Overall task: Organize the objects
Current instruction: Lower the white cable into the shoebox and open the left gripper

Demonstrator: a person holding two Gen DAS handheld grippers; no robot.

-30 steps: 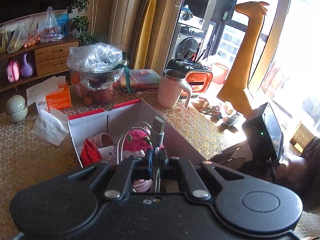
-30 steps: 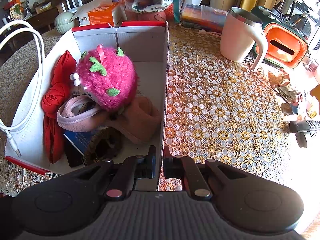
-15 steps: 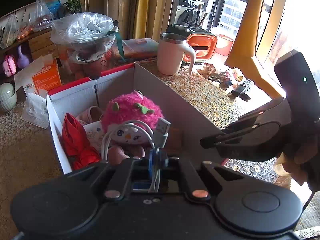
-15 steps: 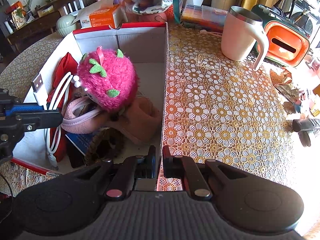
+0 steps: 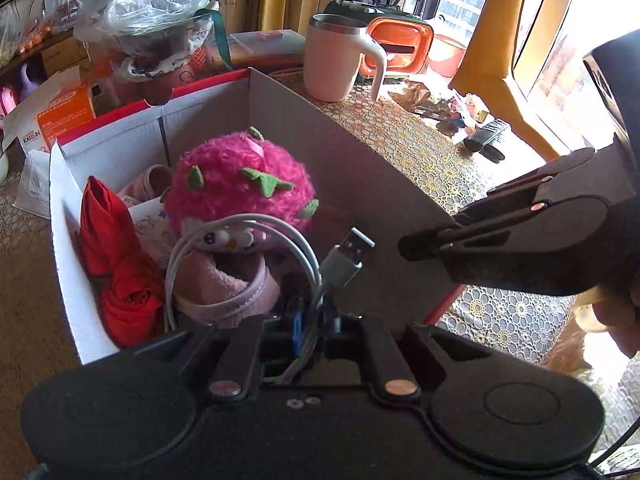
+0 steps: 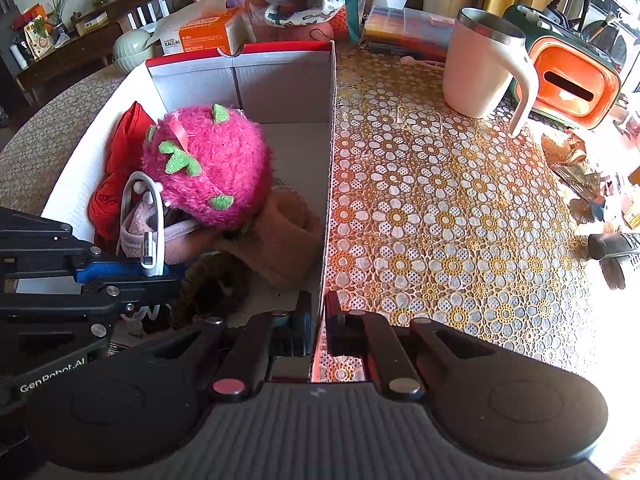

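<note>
A white cardboard box (image 5: 352, 172) with red rim stands on the table; it also shows in the right wrist view (image 6: 280, 92). Inside lie a pink furry strawberry toy (image 5: 240, 184), red cloth (image 5: 116, 264) and a pink slipper (image 5: 224, 288). My left gripper (image 5: 310, 320) is shut on a coiled white USB cable (image 5: 240, 248) and holds it over the box's near end; the cable also shows in the right wrist view (image 6: 154, 232). My right gripper (image 6: 318, 312) is shut on the box's right wall at its near corner.
A pale mug (image 6: 484, 68) and an orange case (image 6: 568, 80) stand right of the box on the flowered tablecloth. An orange tissue box (image 6: 204, 36), a bagged bowl (image 5: 156, 40) and a remote (image 6: 616, 244) lie around.
My left gripper has carried the cable forward and lower, over the box's near end, close to the toy. The right gripper has kept its hold on the box wall.
</note>
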